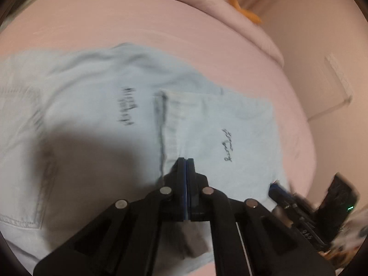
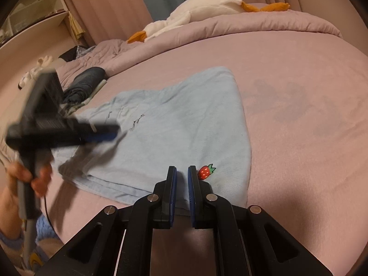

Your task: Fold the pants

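Observation:
Light blue pants [image 1: 96, 96] lie folded on the pink bed, with dark lettering and a folded-over leg [image 1: 218, 124] on top. My left gripper [image 1: 186, 161] is shut with its pads together and nothing between them, hovering over the folded leg's hem. From the right wrist view it shows blurred above the pants' left side [image 2: 110, 135], held by a person's hand [image 2: 34, 177]. My right gripper [image 2: 181, 168] sits at the pants' [image 2: 174, 124] near edge beside a strawberry patch [image 2: 205, 172]. Its jaws stand a narrow gap apart with the hem pinched low between them.
A white plush goose [image 2: 207, 7] lies on the rolled pink duvet [image 2: 276, 27] at the back. A pile of dark clothes [image 2: 85, 82] sits left of the pants. A shelf [image 2: 34, 11] stands at far left. Pink sheet [image 2: 299, 115] extends to the right.

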`<state>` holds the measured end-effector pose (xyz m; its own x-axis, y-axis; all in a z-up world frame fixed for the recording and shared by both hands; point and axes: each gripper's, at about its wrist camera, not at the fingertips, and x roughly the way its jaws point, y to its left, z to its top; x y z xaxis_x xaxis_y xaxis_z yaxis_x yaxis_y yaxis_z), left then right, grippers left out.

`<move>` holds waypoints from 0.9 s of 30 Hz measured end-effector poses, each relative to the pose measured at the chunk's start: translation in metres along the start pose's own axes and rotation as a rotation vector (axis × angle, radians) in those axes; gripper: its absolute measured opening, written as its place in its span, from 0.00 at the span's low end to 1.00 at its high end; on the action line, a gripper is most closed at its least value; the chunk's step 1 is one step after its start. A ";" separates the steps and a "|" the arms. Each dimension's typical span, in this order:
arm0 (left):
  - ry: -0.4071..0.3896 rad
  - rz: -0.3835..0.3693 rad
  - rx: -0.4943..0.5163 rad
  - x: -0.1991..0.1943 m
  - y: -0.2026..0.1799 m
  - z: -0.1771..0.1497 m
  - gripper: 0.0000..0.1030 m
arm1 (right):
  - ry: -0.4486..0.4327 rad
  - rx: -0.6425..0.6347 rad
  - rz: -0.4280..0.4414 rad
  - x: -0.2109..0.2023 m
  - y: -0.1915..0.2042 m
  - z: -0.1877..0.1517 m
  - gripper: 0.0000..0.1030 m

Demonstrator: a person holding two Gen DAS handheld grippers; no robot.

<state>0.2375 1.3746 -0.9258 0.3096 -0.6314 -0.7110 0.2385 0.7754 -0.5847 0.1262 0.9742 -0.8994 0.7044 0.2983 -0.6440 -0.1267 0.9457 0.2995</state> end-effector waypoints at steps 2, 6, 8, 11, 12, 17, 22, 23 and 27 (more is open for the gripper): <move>-0.010 -0.009 -0.014 -0.005 0.004 -0.006 0.04 | 0.003 -0.002 -0.005 0.000 0.001 0.001 0.08; -0.055 0.110 0.113 -0.011 -0.015 -0.012 0.04 | 0.015 -0.025 -0.052 0.001 0.010 0.002 0.08; -0.055 0.107 0.112 -0.011 -0.012 -0.014 0.03 | 0.022 -0.035 -0.084 0.000 0.015 0.005 0.08; -0.058 0.084 0.095 -0.020 -0.002 -0.017 0.02 | 0.007 -0.056 -0.115 -0.007 0.025 0.008 0.09; -0.063 0.088 0.098 -0.026 0.000 -0.021 0.06 | -0.001 -0.062 -0.107 -0.009 0.028 0.008 0.09; -0.112 0.055 0.028 -0.060 0.032 -0.041 0.20 | -0.018 -0.134 -0.019 -0.010 0.056 0.012 0.09; -0.208 0.067 -0.075 -0.099 0.063 -0.053 0.44 | 0.031 -0.210 0.071 0.022 0.100 0.017 0.09; -0.221 0.070 -0.089 -0.106 0.068 -0.054 0.44 | 0.034 -0.239 0.080 0.030 0.111 0.017 0.09; -0.280 0.065 -0.163 -0.137 0.089 -0.067 0.44 | 0.141 -0.303 0.074 0.060 0.137 0.005 0.09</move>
<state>0.1545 1.5294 -0.9070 0.5659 -0.5354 -0.6269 0.0666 0.7876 -0.6125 0.1550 1.1215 -0.8933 0.5843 0.3628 -0.7259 -0.3910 0.9097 0.1399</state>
